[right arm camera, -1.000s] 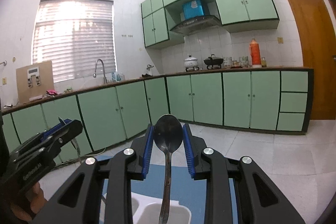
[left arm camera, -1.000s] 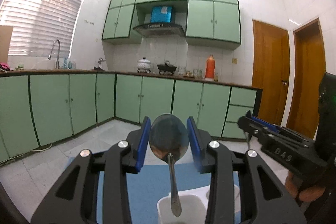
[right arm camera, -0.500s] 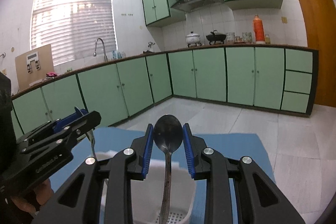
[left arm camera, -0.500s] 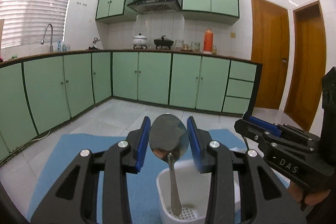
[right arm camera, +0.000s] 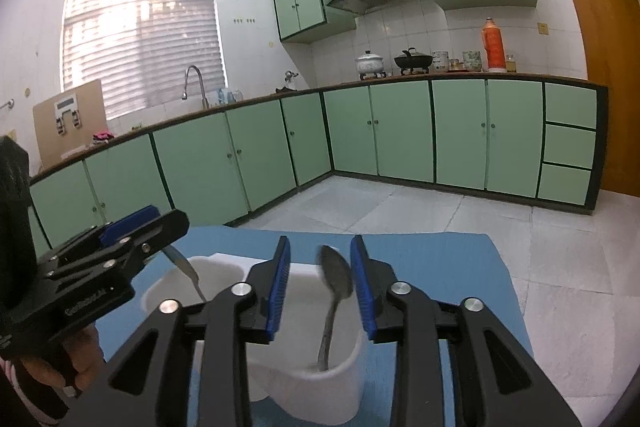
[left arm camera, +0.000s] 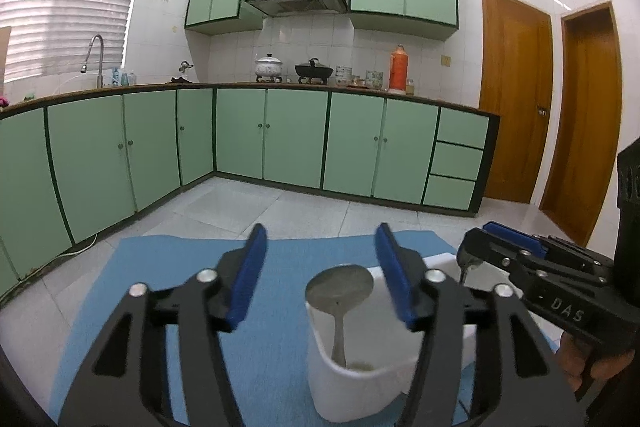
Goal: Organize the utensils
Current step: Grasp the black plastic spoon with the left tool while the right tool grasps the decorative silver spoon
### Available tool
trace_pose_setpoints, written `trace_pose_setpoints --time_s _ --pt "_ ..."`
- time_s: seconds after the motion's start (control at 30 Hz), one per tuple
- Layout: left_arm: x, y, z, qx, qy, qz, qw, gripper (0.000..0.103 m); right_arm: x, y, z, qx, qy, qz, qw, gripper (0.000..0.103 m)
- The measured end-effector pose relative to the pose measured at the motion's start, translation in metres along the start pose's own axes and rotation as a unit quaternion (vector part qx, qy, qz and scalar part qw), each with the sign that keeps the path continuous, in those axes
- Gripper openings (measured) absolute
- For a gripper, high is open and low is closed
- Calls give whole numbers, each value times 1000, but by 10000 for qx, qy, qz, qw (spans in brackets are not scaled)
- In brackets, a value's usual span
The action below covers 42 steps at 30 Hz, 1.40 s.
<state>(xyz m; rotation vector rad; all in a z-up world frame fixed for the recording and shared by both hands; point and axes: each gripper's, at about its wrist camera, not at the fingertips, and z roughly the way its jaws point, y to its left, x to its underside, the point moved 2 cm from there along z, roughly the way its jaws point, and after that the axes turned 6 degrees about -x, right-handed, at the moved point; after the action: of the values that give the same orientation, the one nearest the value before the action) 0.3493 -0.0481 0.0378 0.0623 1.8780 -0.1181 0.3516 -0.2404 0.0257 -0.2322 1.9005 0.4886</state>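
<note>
A white utensil holder point(left arm camera: 352, 383) stands on a blue mat point(left arm camera: 280, 267). In the left wrist view my left gripper point(left arm camera: 322, 277) is open, and a metal spoon point(left arm camera: 340, 291) stands bowl up in the holder's left compartment, free of the pads. In the right wrist view my right gripper point(right arm camera: 320, 281) is open. A second spoon point(right arm camera: 335, 279) stands in the right compartment of the holder point(right arm camera: 320, 387) and leans toward the right pad; contact unclear. The left gripper also shows in the right wrist view point(right arm camera: 120, 239) and the right gripper in the left wrist view point(left arm camera: 500, 247).
The blue mat point(right arm camera: 440, 259) lies on a tabletop with its far edge ahead. Beyond it are a tiled floor point(left arm camera: 280, 203), green base cabinets point(left arm camera: 280, 139), a counter with pots point(left arm camera: 270, 65) and wooden doors point(left arm camera: 516, 99).
Both grippers have opened and let go of their spoons. The spoons have dropped handle first into the white holder. Both cameras now look down more onto the mat.
</note>
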Motion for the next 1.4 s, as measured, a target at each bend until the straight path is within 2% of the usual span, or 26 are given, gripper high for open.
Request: trace_pose_setpoints --time_s 0.07,0.33,0.43,0.5,0.67,0.87,1.0,1.3,1.4 --pt "-2 3 -8 27 -26 -62 10000 63 0 1 -8 13 -66 -18 10000 45" --pt "-7 18 -46 -151 22 -78 9999 80 -5 1 -53 91 -300 155 9994 52" --pt "-5 27 -62 -212 147 -92 9996 86 -1 1 -74 205 -300 202 9991 53" --pt "-1 34 -75 -417 325 -59 9986 89 6 3 -87 292 -223 218 9991 55" --pt "24 51 -100 -666 809 -79 9945 90 28 4 -110 541 50 270 9982 59" --pt "68 64 -108 -862 1555 -155 9840 90 64 4 -121 805 561 481 9940 59" --pt "90 64 -107 -959 1844 -105 9781 90 82 6 -123 976 775 504 9909 59" --pt "124 67 -91 -981 2386 -194 9659 89 108 10 -120 852 1065 627 9887 59" --pt "128 64 -86 -923 2492 -186 9639 82 110 9 -118 850 1089 655 9882 59"
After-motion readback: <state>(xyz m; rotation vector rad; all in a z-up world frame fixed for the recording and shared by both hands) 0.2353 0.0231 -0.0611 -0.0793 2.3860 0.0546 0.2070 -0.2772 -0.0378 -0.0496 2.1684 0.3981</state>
